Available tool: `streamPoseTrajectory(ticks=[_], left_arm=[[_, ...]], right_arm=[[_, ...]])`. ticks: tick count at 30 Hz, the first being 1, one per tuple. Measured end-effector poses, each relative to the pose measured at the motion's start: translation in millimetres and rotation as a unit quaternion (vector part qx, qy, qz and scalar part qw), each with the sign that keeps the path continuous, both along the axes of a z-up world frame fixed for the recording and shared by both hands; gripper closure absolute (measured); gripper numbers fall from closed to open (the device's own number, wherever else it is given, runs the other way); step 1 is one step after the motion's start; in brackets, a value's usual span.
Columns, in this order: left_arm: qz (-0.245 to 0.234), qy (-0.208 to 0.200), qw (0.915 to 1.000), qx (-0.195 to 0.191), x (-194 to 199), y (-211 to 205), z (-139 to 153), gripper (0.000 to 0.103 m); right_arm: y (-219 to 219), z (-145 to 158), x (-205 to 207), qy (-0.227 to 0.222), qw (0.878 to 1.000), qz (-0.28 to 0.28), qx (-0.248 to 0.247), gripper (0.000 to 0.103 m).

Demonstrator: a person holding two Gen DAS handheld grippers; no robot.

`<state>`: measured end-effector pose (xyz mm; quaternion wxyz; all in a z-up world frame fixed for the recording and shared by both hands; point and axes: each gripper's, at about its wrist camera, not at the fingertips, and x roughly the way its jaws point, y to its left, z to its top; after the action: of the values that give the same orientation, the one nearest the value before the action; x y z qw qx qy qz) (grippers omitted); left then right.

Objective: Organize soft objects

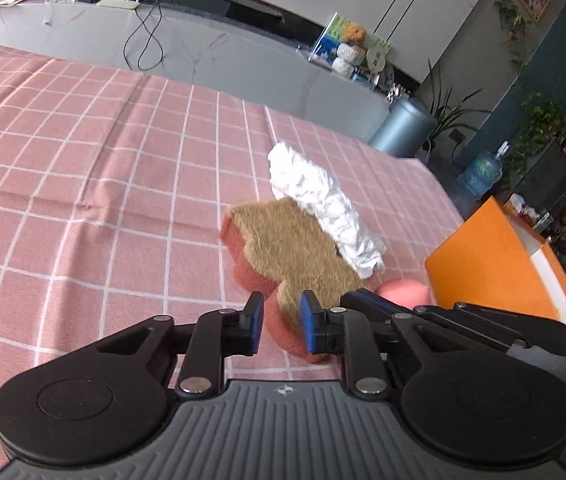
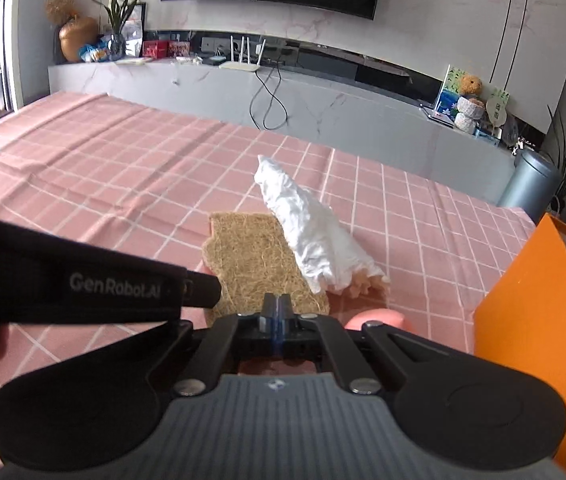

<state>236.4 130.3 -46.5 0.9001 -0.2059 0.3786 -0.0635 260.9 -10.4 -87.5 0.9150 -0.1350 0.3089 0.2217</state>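
Note:
A sponge with a tan fibrous top and pink foam base (image 1: 283,248) lies on the pink checked cloth (image 1: 83,160). A rolled white cloth (image 1: 323,208) rests across its far right side. A pink ball (image 1: 403,294) sits by the sponge's near right corner. My left gripper (image 1: 281,322) is closed around the sponge's near end, blue pads on either side of it. In the right wrist view the sponge (image 2: 259,264), white cloth (image 2: 315,236) and ball (image 2: 379,318) show again. My right gripper (image 2: 278,306) is shut and empty, just above the sponge's near edge.
An orange box (image 1: 503,264) stands open at the right, close to the ball; it also shows in the right wrist view (image 2: 539,320). The left gripper's black body (image 2: 83,276) crosses the left of the right wrist view. A grey counter lies beyond the cloth.

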Motion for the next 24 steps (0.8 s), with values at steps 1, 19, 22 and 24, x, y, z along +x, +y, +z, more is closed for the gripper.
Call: streamPoseTrajectory(ticks=[1, 19, 22, 24], left_arm=[[0.004, -0.002, 1.0000, -0.003, 0.5, 1.4, 1.6, 0.078], [0.048, 0.025, 0.9973, -0.051, 41.5, 10.6, -23.4, 0.038], [0.050, 0.019, 0.9971, -0.054, 42.0, 5.6, -22.1, 0.049], [0.053, 0.014, 0.9973, -0.049, 40.8, 4.0, -19.0, 0.056]], right_arm=[[-1.9, 3.4, -0.7, -0.007, 1.000, -0.001, 0.001, 0.103], [-11.8, -8.9, 43.4, 0.005, 0.999, -0.034, 0.039, 0.087], [-11.0, -8.4, 42.9, 0.004, 0.999, -0.031, 0.037, 0.091], [-10.3, -8.4, 41.9, 0.003, 0.999, -0.034, 0.035, 0.093]])
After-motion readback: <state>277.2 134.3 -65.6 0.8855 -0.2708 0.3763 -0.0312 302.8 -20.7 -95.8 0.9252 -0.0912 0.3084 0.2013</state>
